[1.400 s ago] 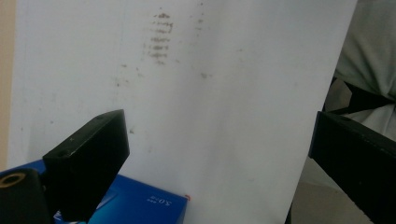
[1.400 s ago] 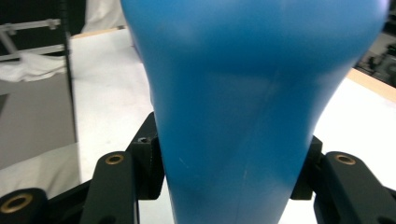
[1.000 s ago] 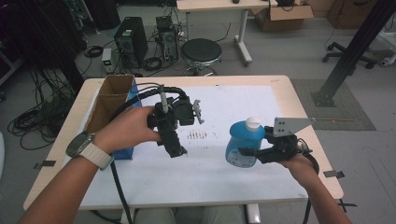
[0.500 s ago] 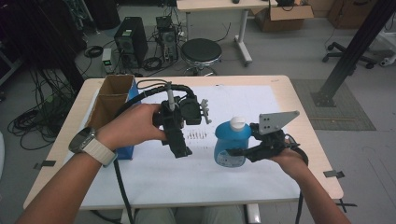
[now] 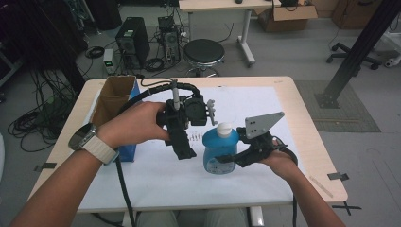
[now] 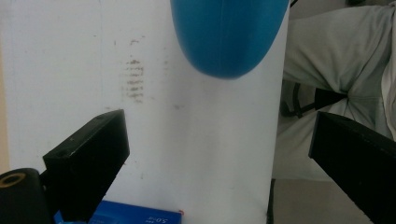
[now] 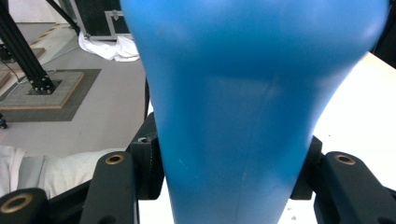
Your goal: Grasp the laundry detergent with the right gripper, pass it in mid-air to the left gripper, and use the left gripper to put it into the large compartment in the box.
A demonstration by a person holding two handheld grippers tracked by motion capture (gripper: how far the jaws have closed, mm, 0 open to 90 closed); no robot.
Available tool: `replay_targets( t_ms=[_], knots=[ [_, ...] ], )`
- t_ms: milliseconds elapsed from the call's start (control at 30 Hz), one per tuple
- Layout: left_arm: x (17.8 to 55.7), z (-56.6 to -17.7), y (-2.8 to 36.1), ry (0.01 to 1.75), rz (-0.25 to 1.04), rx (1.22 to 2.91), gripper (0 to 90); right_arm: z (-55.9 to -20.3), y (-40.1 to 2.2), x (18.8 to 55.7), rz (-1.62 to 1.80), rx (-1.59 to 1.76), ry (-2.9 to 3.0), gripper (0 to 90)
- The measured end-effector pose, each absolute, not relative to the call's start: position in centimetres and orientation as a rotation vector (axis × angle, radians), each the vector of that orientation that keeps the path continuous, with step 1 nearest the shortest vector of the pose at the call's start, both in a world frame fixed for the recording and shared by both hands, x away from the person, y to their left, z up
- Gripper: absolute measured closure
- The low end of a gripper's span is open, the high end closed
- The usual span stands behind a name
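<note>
Above white table sheet (image 5: 265,118): blue bottle (image 5: 221,153) clamped upright by right gripper (image 5: 226,160); left gripper (image 5: 185,150) held just beside bottle, jaws spread, nothing gripped.

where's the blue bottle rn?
High view: blue bottle is centre-right over the white sheet, clamped in the right tool, just right of the open left tool.

Black tongs (image 5: 185,152) w/ cables; white-strap wristwatch (image 5: 90,144).
</note>
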State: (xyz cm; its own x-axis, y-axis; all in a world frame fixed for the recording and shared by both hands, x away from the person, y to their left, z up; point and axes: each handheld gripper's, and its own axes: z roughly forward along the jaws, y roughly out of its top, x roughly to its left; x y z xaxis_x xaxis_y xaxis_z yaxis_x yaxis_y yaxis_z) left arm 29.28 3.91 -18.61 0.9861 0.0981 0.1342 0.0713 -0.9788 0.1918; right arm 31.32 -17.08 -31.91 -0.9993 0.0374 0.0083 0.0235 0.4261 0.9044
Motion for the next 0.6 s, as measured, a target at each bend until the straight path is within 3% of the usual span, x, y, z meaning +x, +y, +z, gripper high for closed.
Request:
replay_targets(
  t_ms=[600],
  knots=[
    [29.0,-18.4,3.1,0.100,0.207,2.959,5.5,-31.8,-15.0,31.2,1.672,-0.006,2.665,44.6]
  ],
)
